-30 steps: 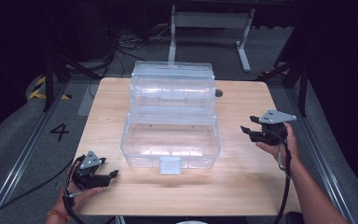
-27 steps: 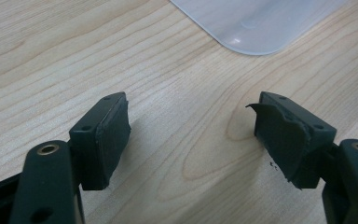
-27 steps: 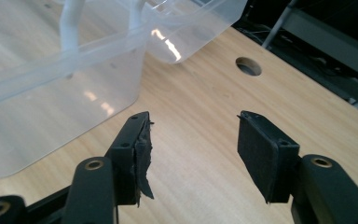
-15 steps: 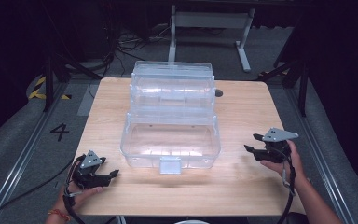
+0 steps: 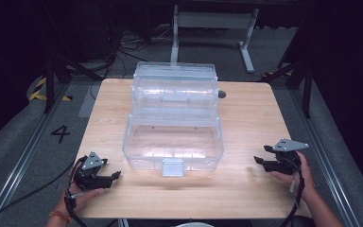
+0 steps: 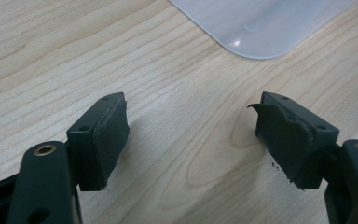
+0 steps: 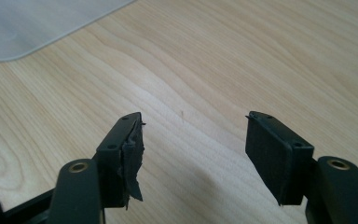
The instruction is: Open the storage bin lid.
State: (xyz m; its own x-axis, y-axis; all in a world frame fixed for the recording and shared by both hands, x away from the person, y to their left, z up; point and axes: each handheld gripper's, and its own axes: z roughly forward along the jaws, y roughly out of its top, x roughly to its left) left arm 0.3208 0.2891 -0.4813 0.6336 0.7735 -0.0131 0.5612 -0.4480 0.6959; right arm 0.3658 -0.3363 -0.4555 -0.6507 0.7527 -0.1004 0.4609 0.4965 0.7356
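Grippers idle near table (image 5: 246,189) edge: left gripper (image 5: 115,176) spread wide on bare wood, right gripper (image 5: 260,155) just been opening with nothing between its pads, clear plastic box (image 5: 174,118) mid-table between them and apart, contents hard to judge through glare, far wall blurred.

Clear glossy plastic box (image 5: 172,120); matt pale wood-grain table (image 5: 246,123).
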